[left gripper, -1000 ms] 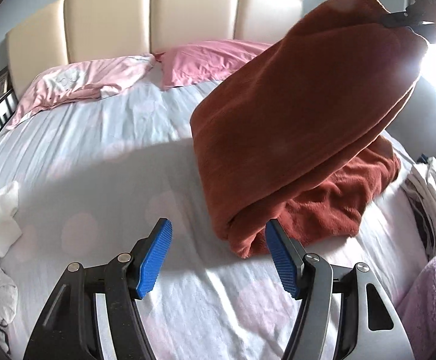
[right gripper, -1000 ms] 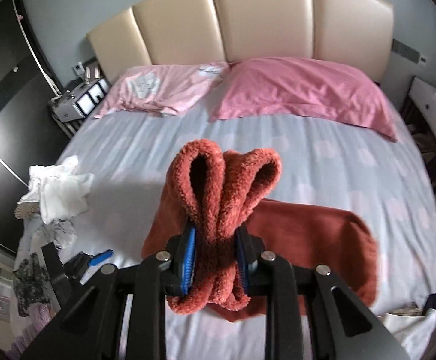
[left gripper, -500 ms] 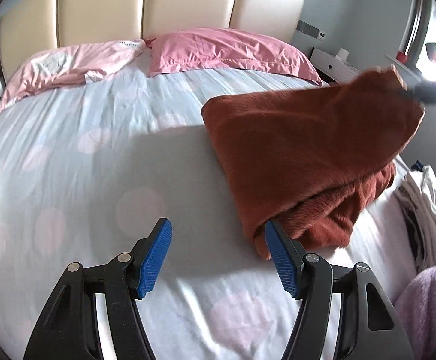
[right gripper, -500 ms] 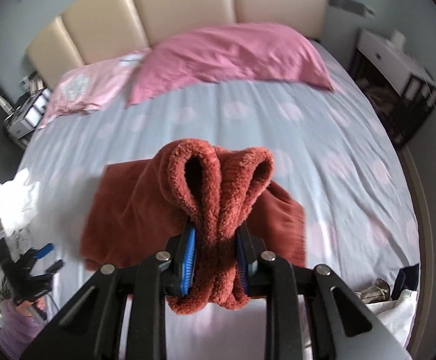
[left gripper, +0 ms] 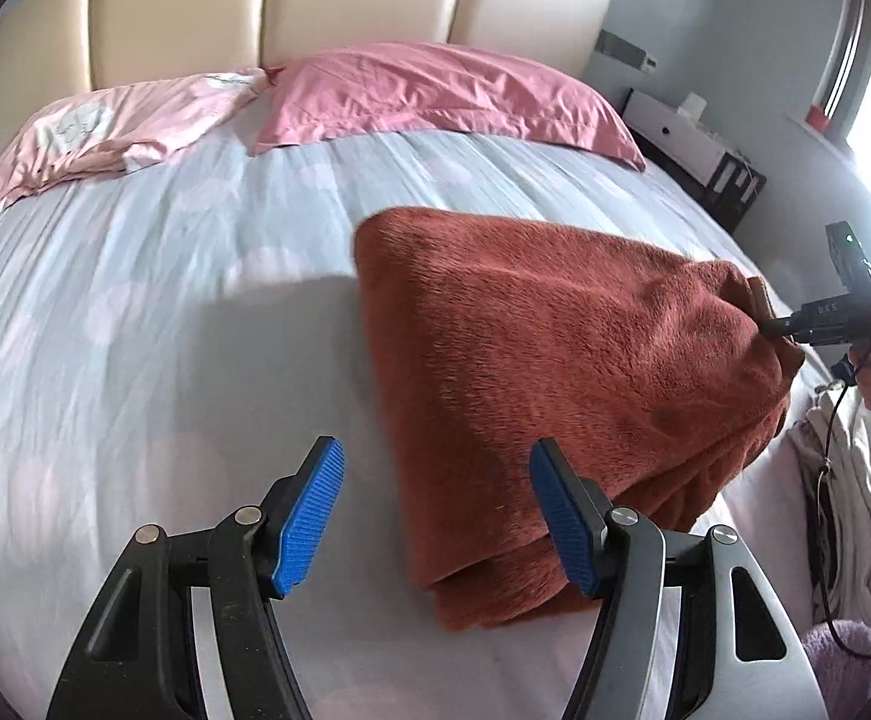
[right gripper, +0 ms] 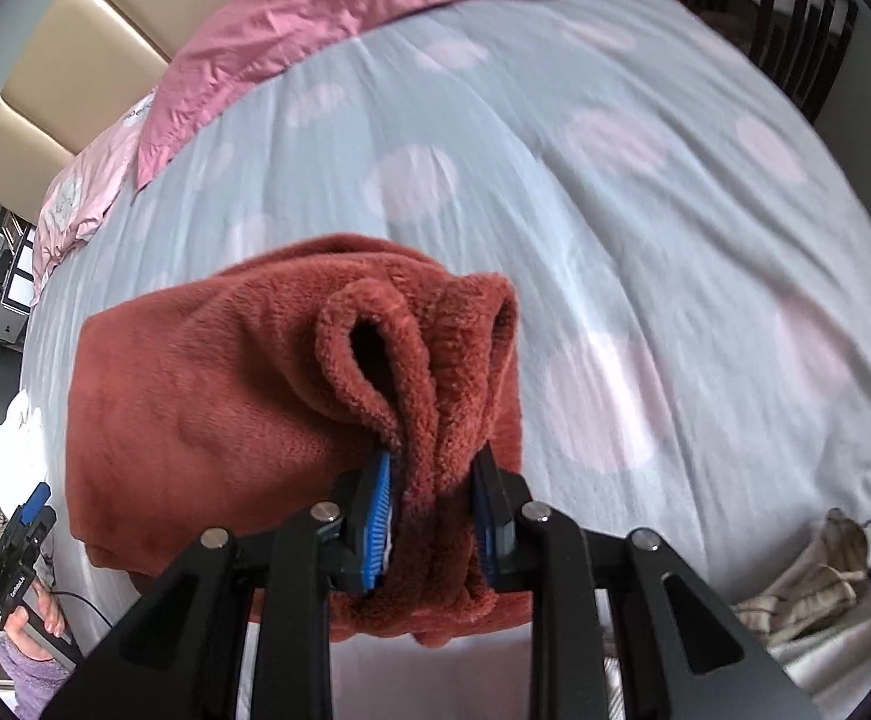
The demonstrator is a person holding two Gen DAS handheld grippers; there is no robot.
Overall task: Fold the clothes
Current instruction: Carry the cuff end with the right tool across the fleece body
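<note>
Here, right tool (right gripper: 432, 510) clenched on rust fleece garment (left gripper: 555, 372), left tool (left gripper: 435, 510) released beside it

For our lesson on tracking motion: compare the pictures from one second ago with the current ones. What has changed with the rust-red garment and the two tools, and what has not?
The right tool has carried its pinched end of the rust-red garment down and across, so the raised cloth now lies low over the bed. Nothing was taken hold of or let go. The left tool stays open and empty beside the garment's near edge; the pink pillows have not moved.
</note>
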